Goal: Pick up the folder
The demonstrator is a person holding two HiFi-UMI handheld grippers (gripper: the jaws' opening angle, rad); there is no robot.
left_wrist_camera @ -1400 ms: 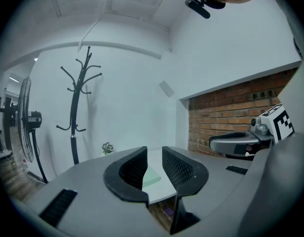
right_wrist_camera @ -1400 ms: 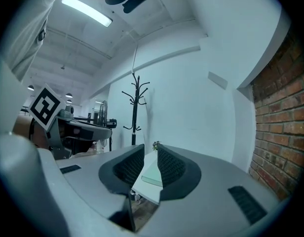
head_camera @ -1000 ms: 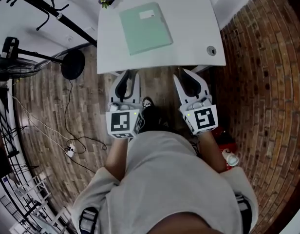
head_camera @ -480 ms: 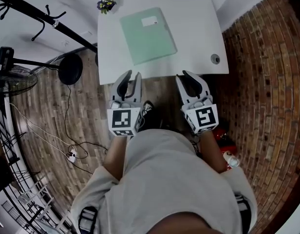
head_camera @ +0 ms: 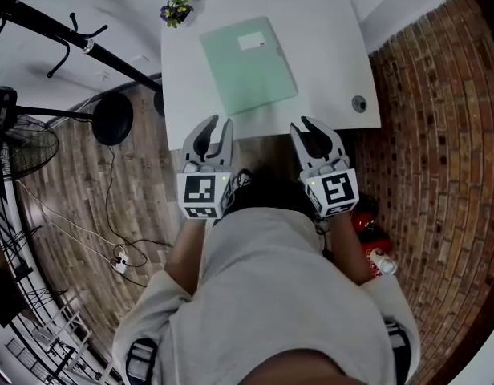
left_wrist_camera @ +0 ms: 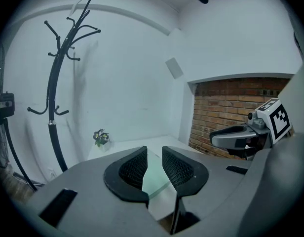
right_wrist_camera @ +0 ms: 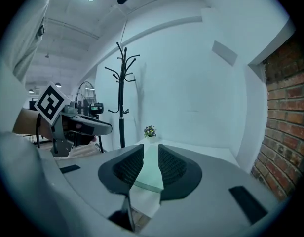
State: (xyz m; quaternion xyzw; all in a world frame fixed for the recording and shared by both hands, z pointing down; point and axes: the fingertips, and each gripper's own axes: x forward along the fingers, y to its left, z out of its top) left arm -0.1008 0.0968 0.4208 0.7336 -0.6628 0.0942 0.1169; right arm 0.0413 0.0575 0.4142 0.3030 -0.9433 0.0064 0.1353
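Observation:
A pale green folder (head_camera: 249, 64) with a small white label lies flat on the white table (head_camera: 327, 46), a little left of its middle. My left gripper (head_camera: 212, 127) and right gripper (head_camera: 313, 128) are side by side at the table's near edge, short of the folder and apart from it. Both point toward it. In the left gripper view the left gripper (left_wrist_camera: 153, 164) has a narrow gap between its jaws with nothing in it, and the folder (left_wrist_camera: 155, 180) shows beyond. The right gripper (right_wrist_camera: 151, 164) looks the same, with the folder (right_wrist_camera: 149, 176) past its jaws.
A small potted plant (head_camera: 176, 10) stands at the table's far left corner. A round grommet (head_camera: 358, 103) sits near the front right corner. A black coat rack (head_camera: 87, 45) and a fan's base (head_camera: 112, 119) stand to the left. Brick (head_camera: 439, 159) is on the right.
Both grippers have moved forward from over the wooden floor to the table's near edge. The table and folder now lie closer to them. The jaw gaps look unchanged.

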